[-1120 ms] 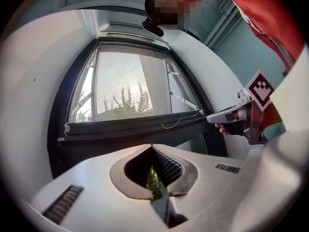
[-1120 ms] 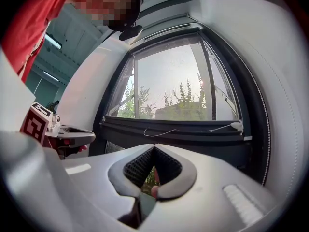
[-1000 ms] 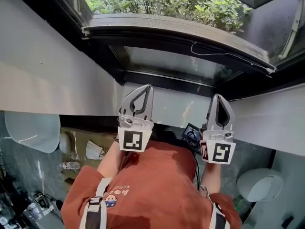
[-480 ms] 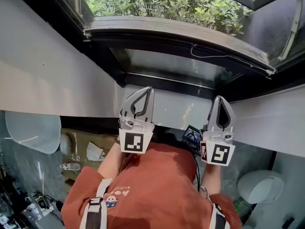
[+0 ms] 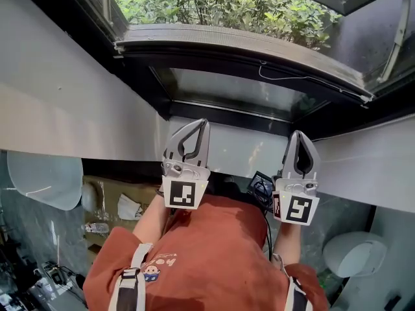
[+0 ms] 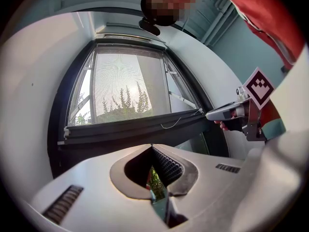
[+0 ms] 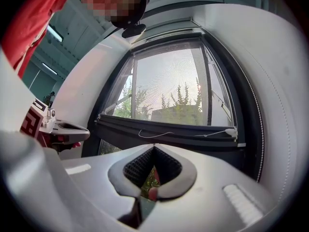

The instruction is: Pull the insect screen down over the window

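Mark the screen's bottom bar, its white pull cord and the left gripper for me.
screen's bottom bar (image 5: 246, 42), head view, middle of its grey top face.
white pull cord (image 7: 150, 137), right gripper view, lowest part of the hanging loop.
left gripper (image 5: 203, 123), head view, tips of its shut jaws.

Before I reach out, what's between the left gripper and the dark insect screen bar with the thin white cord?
Nothing but open air: in the left gripper view, the left gripper, jaws shut, faces the dark insect screen bar unobstructed.

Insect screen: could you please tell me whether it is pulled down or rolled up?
Down, it seems: in both gripper views its mesh reaches the bottom bar with the pull cord.
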`<control>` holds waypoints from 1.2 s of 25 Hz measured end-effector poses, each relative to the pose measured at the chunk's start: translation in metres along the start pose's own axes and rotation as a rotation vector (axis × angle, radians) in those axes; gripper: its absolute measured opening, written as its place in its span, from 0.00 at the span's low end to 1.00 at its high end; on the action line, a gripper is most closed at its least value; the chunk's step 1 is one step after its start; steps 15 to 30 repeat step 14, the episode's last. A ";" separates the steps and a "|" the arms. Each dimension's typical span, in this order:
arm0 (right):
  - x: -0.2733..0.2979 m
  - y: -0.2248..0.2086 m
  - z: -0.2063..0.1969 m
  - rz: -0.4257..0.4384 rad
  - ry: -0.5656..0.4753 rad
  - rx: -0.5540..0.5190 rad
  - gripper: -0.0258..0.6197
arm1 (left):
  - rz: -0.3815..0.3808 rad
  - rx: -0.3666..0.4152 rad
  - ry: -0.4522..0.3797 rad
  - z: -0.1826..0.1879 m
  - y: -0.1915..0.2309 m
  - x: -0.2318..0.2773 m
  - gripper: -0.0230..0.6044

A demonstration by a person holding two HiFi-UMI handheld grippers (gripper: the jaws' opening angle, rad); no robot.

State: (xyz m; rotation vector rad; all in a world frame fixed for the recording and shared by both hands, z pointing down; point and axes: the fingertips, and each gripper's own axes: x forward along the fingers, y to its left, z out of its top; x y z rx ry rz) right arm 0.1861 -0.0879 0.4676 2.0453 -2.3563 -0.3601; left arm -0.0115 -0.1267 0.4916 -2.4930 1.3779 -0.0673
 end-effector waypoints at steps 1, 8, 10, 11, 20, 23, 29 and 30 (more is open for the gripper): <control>0.000 0.000 -0.001 0.001 0.004 -0.003 0.06 | 0.001 -0.001 0.001 0.000 0.000 0.000 0.05; 0.000 0.002 -0.005 0.007 0.017 -0.016 0.06 | 0.004 0.005 0.005 -0.002 0.000 -0.001 0.05; 0.000 0.002 -0.006 0.007 0.017 -0.016 0.06 | 0.005 0.005 0.008 -0.003 0.000 -0.002 0.05; 0.000 0.003 -0.006 0.007 0.017 -0.016 0.06 | 0.005 0.004 0.009 -0.003 0.000 -0.002 0.05; -0.001 0.002 -0.005 0.005 0.018 -0.015 0.06 | 0.006 -0.001 0.007 -0.003 0.000 -0.002 0.05; -0.001 0.002 -0.005 0.005 0.018 -0.015 0.06 | 0.006 -0.001 0.007 -0.003 0.000 -0.002 0.05; -0.001 0.002 -0.005 0.005 0.018 -0.015 0.06 | 0.006 -0.001 0.007 -0.003 0.000 -0.002 0.05; -0.001 0.002 -0.005 0.005 0.018 -0.015 0.06 | 0.006 -0.001 0.007 -0.003 0.000 -0.002 0.05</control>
